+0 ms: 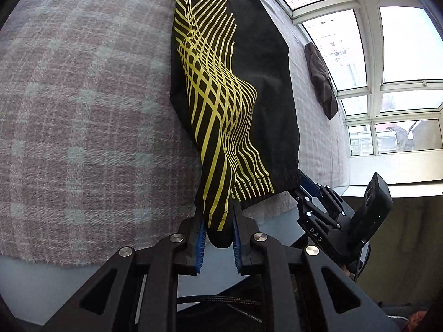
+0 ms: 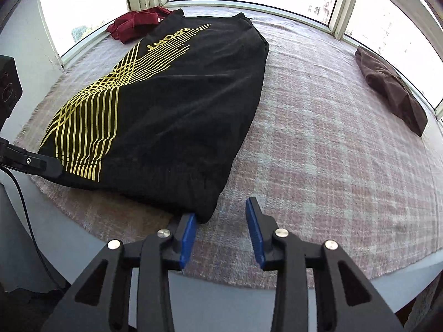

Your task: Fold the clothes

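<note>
A black garment [image 1: 263, 83] with yellow lines and the word SPORT lies folded lengthwise on a pink checked blanket [image 1: 83, 110]. My left gripper [image 1: 218, 229] is shut on one near corner of it, the cloth bunched between the blue pads. In the right wrist view the same garment [image 2: 180, 110] stretches away toward the window. My right gripper [image 2: 221, 210] stands open at the other near corner. That corner rests by the left pad, and the right pad is well apart from it. The left gripper [image 2: 41, 163] shows at the garment's left edge.
A dark brown folded garment [image 2: 390, 91] lies at the blanket's [image 2: 332, 166] far right, by the window. A dark red garment [image 2: 135, 23] sits at the back left. The surface's pale rounded front edge [image 2: 221, 290] is just below my grippers. Window frames ring the back.
</note>
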`<act>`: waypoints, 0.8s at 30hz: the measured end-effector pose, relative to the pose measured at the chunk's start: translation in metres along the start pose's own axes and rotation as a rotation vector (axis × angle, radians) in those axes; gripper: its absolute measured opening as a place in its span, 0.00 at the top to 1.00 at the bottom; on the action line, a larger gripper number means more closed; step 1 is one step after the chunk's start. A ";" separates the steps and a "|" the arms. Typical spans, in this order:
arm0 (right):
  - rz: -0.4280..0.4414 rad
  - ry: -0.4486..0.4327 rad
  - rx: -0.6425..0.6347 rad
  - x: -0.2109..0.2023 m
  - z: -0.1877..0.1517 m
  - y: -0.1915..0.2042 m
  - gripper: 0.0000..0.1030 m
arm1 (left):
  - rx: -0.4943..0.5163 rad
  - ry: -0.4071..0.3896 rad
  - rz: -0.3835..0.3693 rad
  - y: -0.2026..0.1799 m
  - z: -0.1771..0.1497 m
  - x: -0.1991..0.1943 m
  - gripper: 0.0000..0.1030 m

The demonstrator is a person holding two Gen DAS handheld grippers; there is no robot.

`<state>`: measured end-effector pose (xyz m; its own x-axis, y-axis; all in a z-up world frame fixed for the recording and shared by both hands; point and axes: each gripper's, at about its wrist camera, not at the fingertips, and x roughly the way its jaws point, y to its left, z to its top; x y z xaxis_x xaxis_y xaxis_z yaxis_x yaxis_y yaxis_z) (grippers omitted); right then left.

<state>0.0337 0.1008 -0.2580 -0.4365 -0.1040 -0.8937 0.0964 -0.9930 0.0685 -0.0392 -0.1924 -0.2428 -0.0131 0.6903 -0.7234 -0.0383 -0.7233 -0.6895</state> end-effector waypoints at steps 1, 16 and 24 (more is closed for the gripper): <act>0.022 0.000 0.016 0.000 0.000 -0.005 0.72 | -0.004 -0.001 -0.004 0.000 0.000 -0.001 0.85; 0.153 -0.270 0.030 -0.096 0.099 -0.032 0.92 | 0.131 -0.262 -0.141 -0.077 0.067 -0.088 0.85; 0.142 -0.362 -0.068 -0.072 0.232 -0.029 0.93 | 0.125 -0.402 -0.138 -0.097 0.183 -0.100 0.85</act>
<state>-0.1448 0.1239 -0.0928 -0.7006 -0.2655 -0.6623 0.2322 -0.9625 0.1402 -0.2167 -0.1875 -0.0969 -0.3863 0.7504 -0.5363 -0.1869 -0.6331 -0.7512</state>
